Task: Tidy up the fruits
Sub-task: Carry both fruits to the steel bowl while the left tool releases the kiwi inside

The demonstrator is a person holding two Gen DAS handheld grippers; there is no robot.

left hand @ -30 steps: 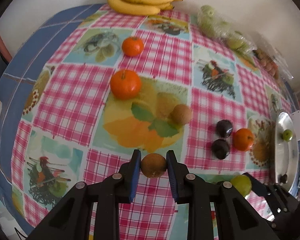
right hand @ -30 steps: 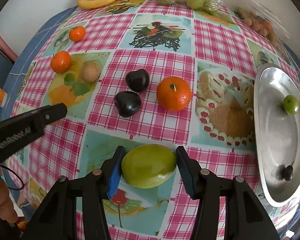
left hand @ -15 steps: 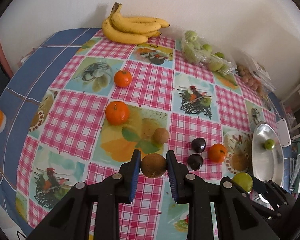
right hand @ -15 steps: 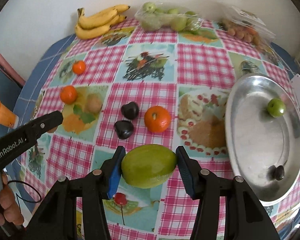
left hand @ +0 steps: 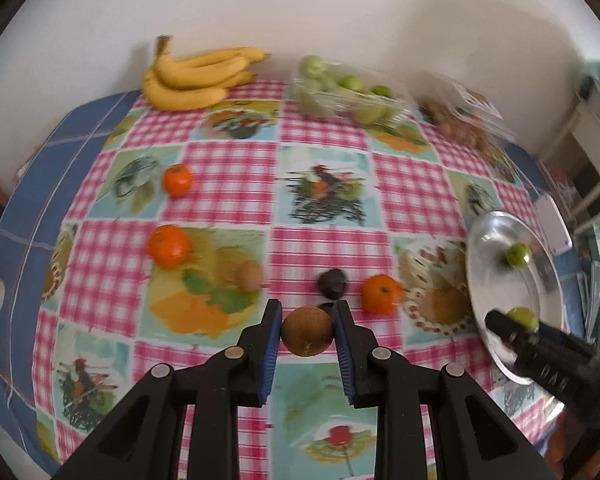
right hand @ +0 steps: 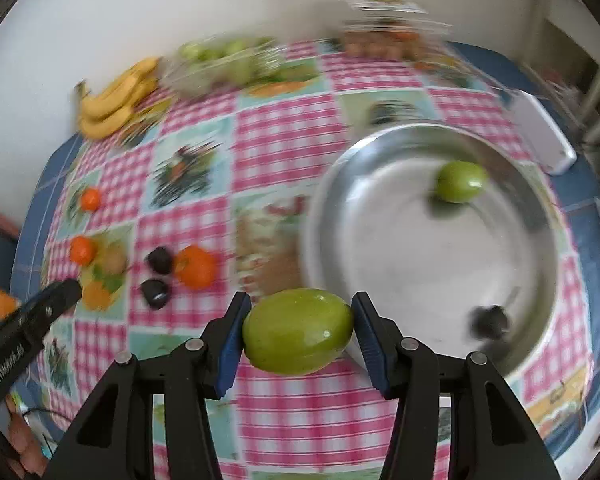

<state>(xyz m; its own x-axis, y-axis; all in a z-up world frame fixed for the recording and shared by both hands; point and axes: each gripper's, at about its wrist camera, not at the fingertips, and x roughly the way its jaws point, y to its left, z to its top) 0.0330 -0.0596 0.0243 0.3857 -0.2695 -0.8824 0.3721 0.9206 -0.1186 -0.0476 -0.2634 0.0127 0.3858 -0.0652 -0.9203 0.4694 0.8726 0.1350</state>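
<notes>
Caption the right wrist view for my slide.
Right gripper carries a green mango toward a metal tray holding a small green fruit.

The left gripper (left hand: 307, 330) clamped a round brown kiwi-like fruit (left hand: 307, 331) between its blue-padded black fingers (left hand: 271, 344), held clear above the pink-checked picture tablecloth (left hand: 320, 248). On the cloth lay three orange tangerines (left hand: 169, 246), a second brown fruit (left hand: 249, 276), a dark plum (left hand: 332, 282) and a bunch of yellow bananas (left hand: 198, 78) by the wall. At the right, a round silver metal tray (left hand: 496, 280) carried a small green fruit (left hand: 518, 255), and the black right gripper (left hand: 512, 330) held a green fruit (left hand: 525, 318) over the tray's near side.
</notes>
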